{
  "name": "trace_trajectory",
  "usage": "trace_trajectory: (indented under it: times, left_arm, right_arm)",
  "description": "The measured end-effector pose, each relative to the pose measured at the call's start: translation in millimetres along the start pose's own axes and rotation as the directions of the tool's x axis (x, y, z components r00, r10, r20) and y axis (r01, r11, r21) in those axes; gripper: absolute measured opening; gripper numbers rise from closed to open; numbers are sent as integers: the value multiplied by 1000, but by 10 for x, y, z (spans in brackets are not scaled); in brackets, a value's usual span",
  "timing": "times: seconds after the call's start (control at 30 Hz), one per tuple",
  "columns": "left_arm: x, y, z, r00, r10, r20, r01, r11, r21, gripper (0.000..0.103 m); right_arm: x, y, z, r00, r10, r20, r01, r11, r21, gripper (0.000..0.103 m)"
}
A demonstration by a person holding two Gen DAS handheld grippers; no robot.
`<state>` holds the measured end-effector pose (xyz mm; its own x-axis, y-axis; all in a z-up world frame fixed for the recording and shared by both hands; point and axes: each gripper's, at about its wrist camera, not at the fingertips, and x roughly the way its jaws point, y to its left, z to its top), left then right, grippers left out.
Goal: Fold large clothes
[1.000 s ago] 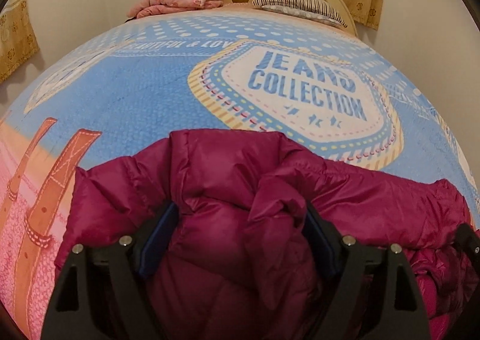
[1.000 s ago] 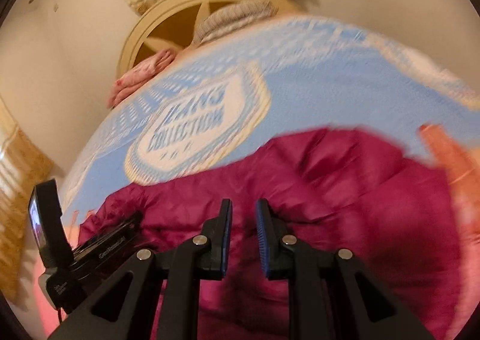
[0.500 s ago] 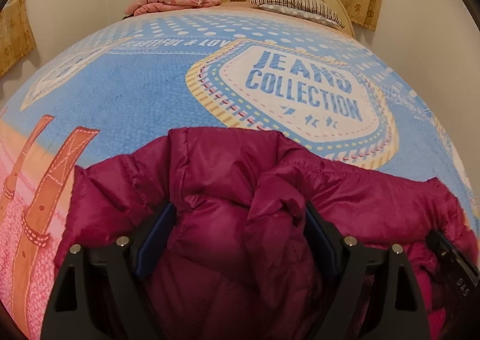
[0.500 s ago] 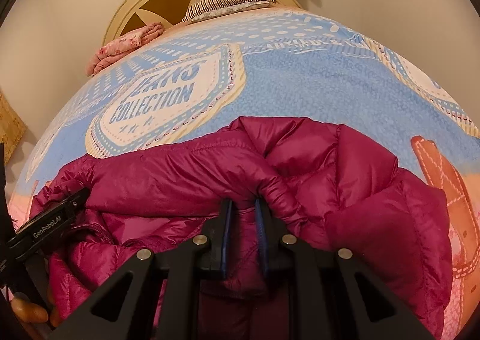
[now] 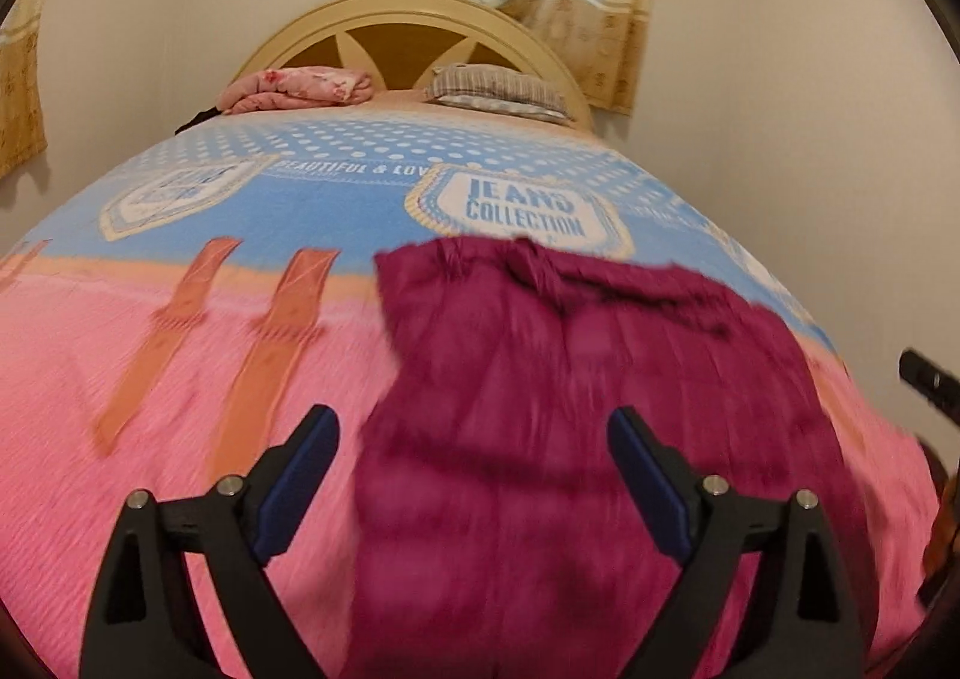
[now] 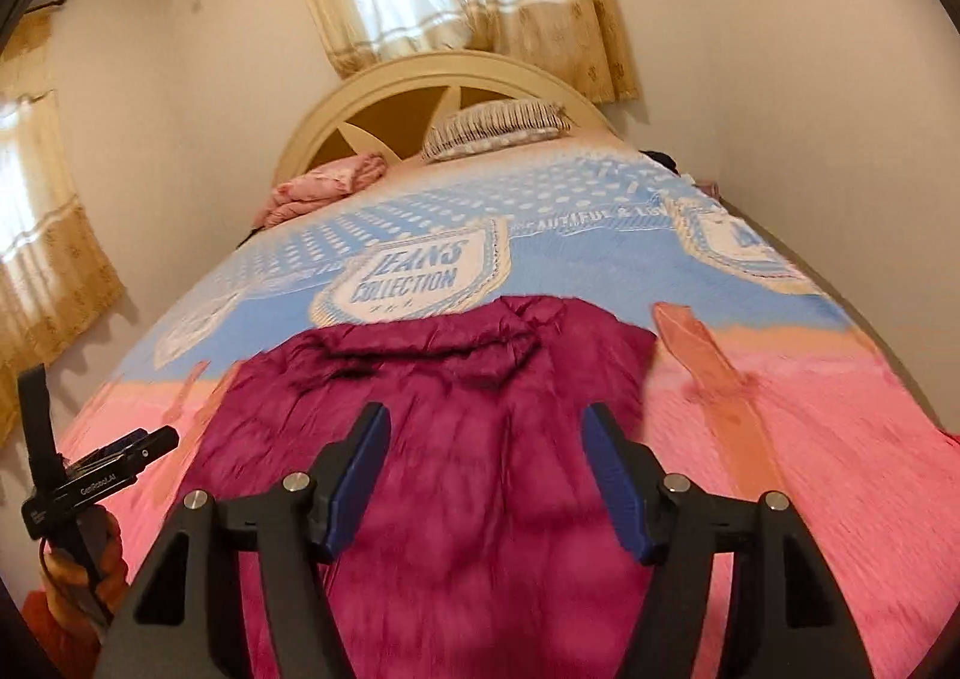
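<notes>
1. The left tongs (image 5: 474, 475) stand wide apart with nothing between the pads; only blurred cloth shows in the gap, lying below and beyond the tips.

2. The right tongs (image 6: 483, 472) are likewise spread and clamp on nothing. Both pairs appear to hang above the garment, though the motion blur leaves it unclear whether any pad brushes the cloth.

3. The jacket (image 5: 576, 397), a magenta quilted one, lies on the bed (image 5: 150, 379) straight ahead of both tongs. Its long axis runs away from them toward the headboard (image 6: 432, 79): the near end passes under the tongs and out of view, and the far end, rumpled and dark-creased like a collar or hood, stops at the "JEANS COLLECTION" badge (image 6: 414, 277) printed on the bedspread.

4. In the left wrist view the jacket fills the gap and spreads to the right, with bare pink bedspread off the left pad. In the right wrist view it sits nearly centred, with the left tool (image 6: 96, 475) off its left edge.

5. Judgement: neither arm is plainly nearer. Each seems set by its own side of the near end, so a fold along the long axis, near end carried toward the collar, would suit both together.

6. Beyond the jacket lie a folded pink blanket (image 5: 300, 85) and a striped pillow (image 5: 498, 91) at the headboard, well apart from it.
</notes>
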<state>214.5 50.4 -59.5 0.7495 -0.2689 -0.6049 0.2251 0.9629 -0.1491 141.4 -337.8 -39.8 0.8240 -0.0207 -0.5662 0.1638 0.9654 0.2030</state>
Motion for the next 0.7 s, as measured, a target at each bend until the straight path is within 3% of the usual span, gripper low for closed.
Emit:
trace_trajectory:
  times: [0.13, 0.33, 0.5, 0.7]
  left_arm:
    - [-410, 156, -471, 997, -67, -36, 69, 997, 37, 94]
    - [-779, 303, -1160, 992, -82, -100, 89, 993, 73, 94]
    - [-907, 482, -1547, 986, -102, -129, 104, 995, 5, 94]
    - [-924, 632, -1795, 983, -127, -128, 122, 991, -46, 93]
  right_arm:
    - [-540, -139, -412, 999, 14, -51, -14, 1000, 1, 67]
    - [-1071, -392, -1066, 988, -26, -153, 29, 999, 16, 67]
    - [-1270, -508, -1599, 968, -58, -244, 63, 998, 12, 67]
    - [-1210, -509, -2103, 942, -52, -332, 67, 997, 34, 67]
